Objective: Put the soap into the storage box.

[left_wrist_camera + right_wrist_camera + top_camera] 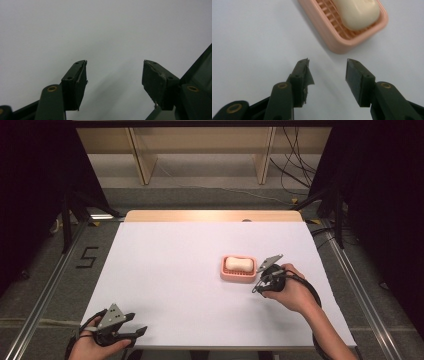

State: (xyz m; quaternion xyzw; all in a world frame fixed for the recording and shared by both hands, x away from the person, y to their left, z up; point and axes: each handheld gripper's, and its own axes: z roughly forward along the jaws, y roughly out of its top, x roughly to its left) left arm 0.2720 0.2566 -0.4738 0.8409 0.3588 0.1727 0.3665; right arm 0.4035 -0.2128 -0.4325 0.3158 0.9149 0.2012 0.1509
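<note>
Soap (238,264) in dish (225,273), table (165,270) right

the table (165,270) is covered by a plain white sheet, with a strip of light wood left bare along its far edge. on the white surface, right of the middle, lies a pink soap dish (239,269) with a slatted floor, and a pale cream bar of soap (238,264) rests inside it. in the right gripper view the dish (337,35) sits flat on the sheet, the soap (358,12) lying on its grid. the table stands on a grey carpeted floor (45,265), where a black "5" (87,257) is marked to its left.
</note>
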